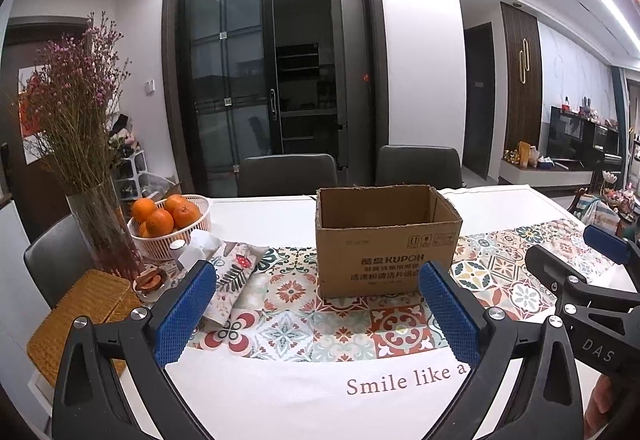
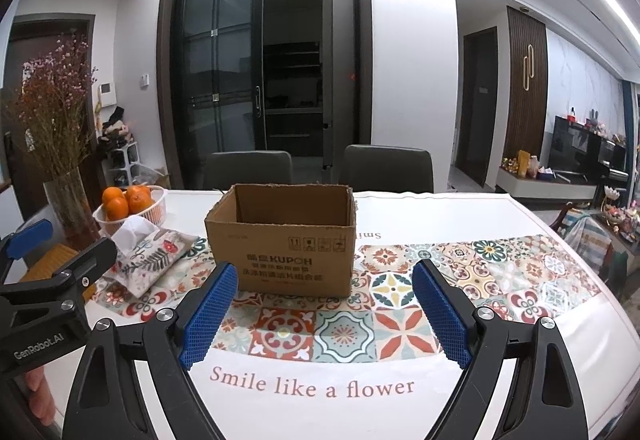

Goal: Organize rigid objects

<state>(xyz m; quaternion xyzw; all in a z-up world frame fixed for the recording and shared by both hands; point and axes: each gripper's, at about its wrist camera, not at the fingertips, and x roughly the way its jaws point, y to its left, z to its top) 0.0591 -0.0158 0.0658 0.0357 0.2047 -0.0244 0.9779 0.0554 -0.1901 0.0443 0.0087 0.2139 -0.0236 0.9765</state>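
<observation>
Before the open KUPOH cardboard box [image 2: 282,240], left gripper [image 1: 318,316] and right gripper [image 2: 324,314] hover, jaws wide apart, holding nothing. Judged: start step. Next: pick an item, likely left of box.

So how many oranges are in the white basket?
4 show. One orange sits at the left, one in front, one at the right, one behind. More may hide below the basket rim.
</observation>
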